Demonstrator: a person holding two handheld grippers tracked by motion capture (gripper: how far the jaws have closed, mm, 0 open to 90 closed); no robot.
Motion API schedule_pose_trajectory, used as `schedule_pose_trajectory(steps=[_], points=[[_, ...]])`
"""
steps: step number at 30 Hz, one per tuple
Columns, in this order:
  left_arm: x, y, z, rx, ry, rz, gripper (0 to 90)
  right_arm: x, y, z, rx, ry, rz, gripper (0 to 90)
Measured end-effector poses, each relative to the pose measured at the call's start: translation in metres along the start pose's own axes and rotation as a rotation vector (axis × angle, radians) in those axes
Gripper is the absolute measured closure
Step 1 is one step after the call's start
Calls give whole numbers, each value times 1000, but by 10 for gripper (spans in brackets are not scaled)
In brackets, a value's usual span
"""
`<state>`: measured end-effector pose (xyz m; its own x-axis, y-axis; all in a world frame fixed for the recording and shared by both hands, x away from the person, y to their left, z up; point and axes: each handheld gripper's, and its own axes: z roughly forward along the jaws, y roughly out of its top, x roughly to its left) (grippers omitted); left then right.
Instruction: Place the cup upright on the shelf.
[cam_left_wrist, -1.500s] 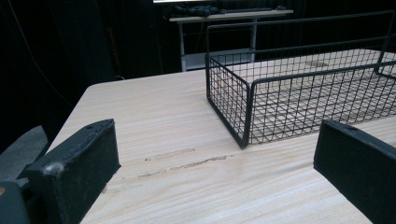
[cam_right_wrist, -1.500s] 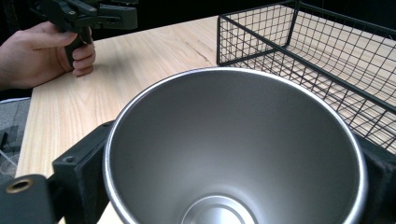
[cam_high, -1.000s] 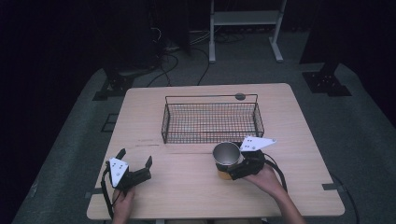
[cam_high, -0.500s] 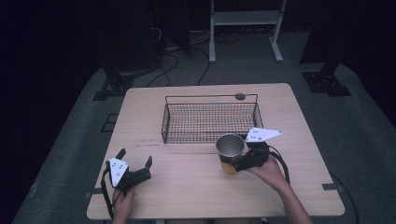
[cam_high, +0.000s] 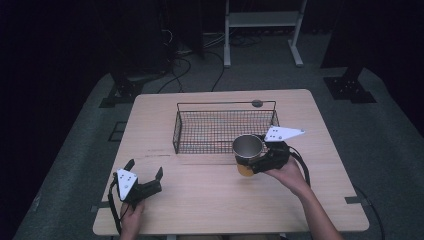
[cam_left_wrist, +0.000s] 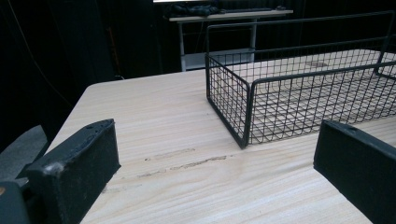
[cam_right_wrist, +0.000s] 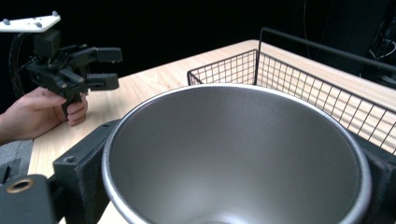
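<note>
High view: one steel cup (cam_high: 248, 148) clamped in the right gripper (cam_high: 260, 161), carried just above the desk (cam_high: 210, 200) at the basket's (cam_high: 226, 125) front right corner, roughly 5 o'clock from the basket's middle. Rim upright, inside empty, orange lower part showing beneath. Basket bare of any load. Left gripper (cam_high: 145, 176) down at 7 o'clock on the desk, fingers spread, nothing between them. Judged as mid-way: cup picked up and brought to the basket's edge, not yet over the wire wall; left to do, by the look of it, lifting over the rim, setting down inside, letting go.

Left gripper view: both black fingers (cam_left_wrist: 77, 168) wide apart with bare wood between, near corner of the basket (cam_left_wrist: 243, 121) ahead toward 1 o'clock, nothing inside the mesh.

Right gripper view: cup (cam_right_wrist: 233, 154) pinched at its sides between the right gripper's fingers (cam_right_wrist: 84, 165), mouth open and empty; basket (cam_right_wrist: 299, 86) beyond at 1 o'clock; left gripper (cam_right_wrist: 109, 67) far off at 10 o'clock, held in a hand (cam_right_wrist: 32, 114), fingers parted.

Count: one cup, one basket, one desk, two grippers, one small dark round fitting (cam_high: 257, 103) at the desk's far edge.
</note>
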<state>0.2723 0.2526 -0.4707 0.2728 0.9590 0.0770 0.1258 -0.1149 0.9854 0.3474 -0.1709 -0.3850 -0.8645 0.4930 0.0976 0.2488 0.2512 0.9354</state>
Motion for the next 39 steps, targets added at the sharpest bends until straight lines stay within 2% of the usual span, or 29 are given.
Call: schedule_pose_trajectory(steps=[39], points=[[0,0,0,0,2,0,0,-37,50,17,10,-39,3,70]])
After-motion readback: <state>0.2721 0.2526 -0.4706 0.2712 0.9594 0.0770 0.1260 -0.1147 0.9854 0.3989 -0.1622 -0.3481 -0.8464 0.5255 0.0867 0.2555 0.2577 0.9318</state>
